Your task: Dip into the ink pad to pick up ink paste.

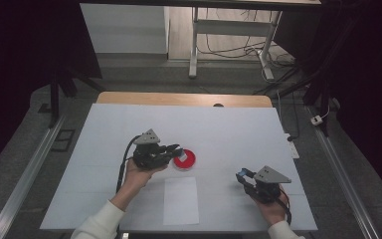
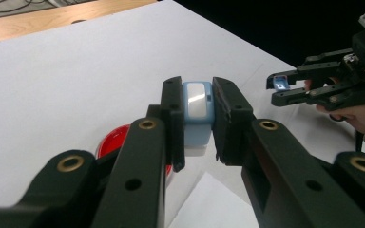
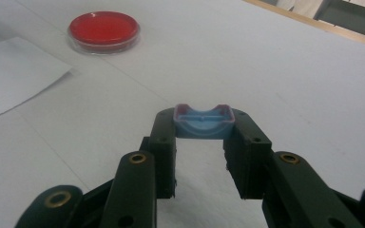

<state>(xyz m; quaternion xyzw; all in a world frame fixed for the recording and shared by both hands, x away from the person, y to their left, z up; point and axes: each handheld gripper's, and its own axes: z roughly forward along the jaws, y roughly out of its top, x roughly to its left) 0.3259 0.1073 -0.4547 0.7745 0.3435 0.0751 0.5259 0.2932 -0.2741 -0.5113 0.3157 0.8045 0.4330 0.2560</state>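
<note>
Closest to the person: right gripper (image 1: 243,175) near the front right of the white table (image 1: 238,124), jaws clamped on a small blue cap-like piece (image 3: 203,122) w/ a pinkish rim, hollow side up, held at the tips, off the tabletop. Left gripper (image 1: 175,150) sits a bit further in, mid-table, jaws squeezed onto a light blue block (image 2: 197,110) w/ a shiny whitish face; it hangs right over the near edge of the red dish (image 1: 185,159). Can't tell if it touches the dish tbh. Btw a white paper sheet (image 1: 181,200) lies at the front edge, just in front of the dish.

Count: 2 grippers, 2 blue pieces (1 each), 1 red dish, 1 paper sheet.
</note>
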